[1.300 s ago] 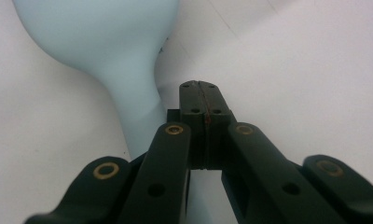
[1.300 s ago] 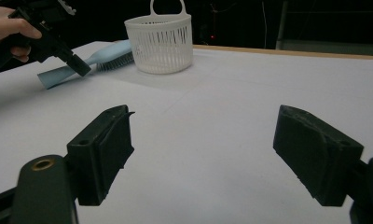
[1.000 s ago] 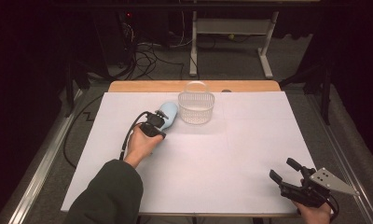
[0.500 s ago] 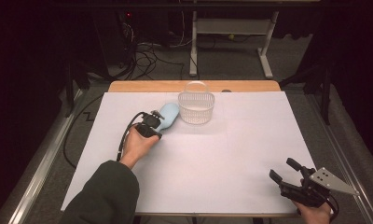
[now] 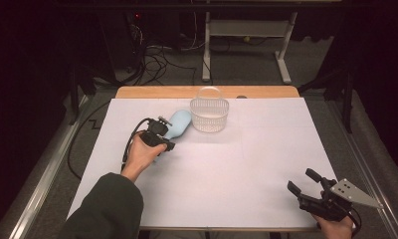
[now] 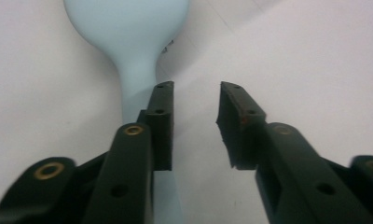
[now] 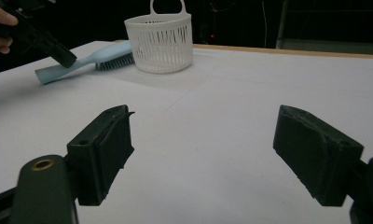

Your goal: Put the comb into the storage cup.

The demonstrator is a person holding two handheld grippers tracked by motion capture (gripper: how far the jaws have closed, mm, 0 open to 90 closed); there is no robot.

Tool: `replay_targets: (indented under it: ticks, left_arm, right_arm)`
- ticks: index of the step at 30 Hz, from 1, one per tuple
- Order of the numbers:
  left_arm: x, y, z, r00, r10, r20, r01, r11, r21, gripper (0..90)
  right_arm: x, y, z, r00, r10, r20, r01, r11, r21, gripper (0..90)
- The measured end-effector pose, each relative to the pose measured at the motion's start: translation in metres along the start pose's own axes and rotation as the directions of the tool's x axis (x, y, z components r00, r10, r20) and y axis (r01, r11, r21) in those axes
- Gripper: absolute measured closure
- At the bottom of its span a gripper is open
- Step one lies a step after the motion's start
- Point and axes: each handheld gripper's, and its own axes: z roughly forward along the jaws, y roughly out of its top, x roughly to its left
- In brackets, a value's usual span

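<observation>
Two grippers on the go. Left gripper (image 5: 163,141) sits mid-left of the white table (image 5: 266,164), held by the left hand (image 5: 142,157), w/ its black cable looping off behind. It's over the handle end of a light-blue brush (image 5: 179,123), which lies flat on the table w/ its broad head pointing toward the far edge, just beside the white basket (image 5: 209,114); can't tell if head and basket touch. In the left gripper view the jaws are parted w/ a clear gap; the brush handle (image 6: 137,100) runs under the left-hand jaw, not between the two, & the rounded head fills the top of that view. Nothing is clamped. Right gripper (image 5: 314,191) is near the table's near-right corner, well apart from brush & basket, w/ the grey three-cornered plate on top & the right hand (image 5: 334,226) at the table edge. In the right gripper view its jaws are spread wide, nothing between them, bare white table ahead. Farther off in that view: the slotted white basket (image 7: 160,42) upright w/ a loop handle on its rim, the brush (image 7: 84,63) lying bristles-down just beside it, & the other gripper's jaw tip at the brush handle. Floor beyond the table shows cables & a table frame.
</observation>
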Motion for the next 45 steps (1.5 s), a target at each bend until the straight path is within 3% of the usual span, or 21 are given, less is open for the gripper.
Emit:
replay_targets:
  ticks: [10, 20, 26, 37, 45]
  left_arm:
    - [0.007, 0.008, 0.002, 0.9981, -0.017, -0.060, 0.017, 0.9999, -0.001, 45.7]
    - [0.015, 0.013, 0.020, 0.9952, -0.048, -0.086, 0.049, 0.9986, 0.017, 38.1]
    - [0.017, 0.015, 0.029, 0.9936, -0.066, -0.091, 0.070, 0.9969, 0.036, 38.0]
    - [0.019, 0.016, 0.036, 0.9910, -0.065, -0.117, 0.071, 0.9962, 0.050, 39.5]
    - [0.020, 0.015, 0.039, 0.9865, -0.066, -0.150, 0.075, 0.9959, 0.051, 47.2]
  right_arm:
    - [0.000, 0.000, 0.000, 1.0000, -0.001, 0.001, 0.001, 1.000, 0.001, 20.2]
    - [0.000, 0.000, 0.000, 1.0000, -0.004, -0.004, 0.004, 1.000, 0.000, 20.2]
    - [0.000, 0.000, 0.000, 1.0000, -0.001, -0.005, 0.001, 1.000, 0.001, 20.3]
    - [0.000, 0.000, 0.000, 1.0000, -0.003, -0.005, 0.003, 1.000, 0.006, 20.3]
    - [0.000, 0.000, 0.000, 1.0000, -0.008, -0.004, 0.008, 1.000, 0.008, 20.4]
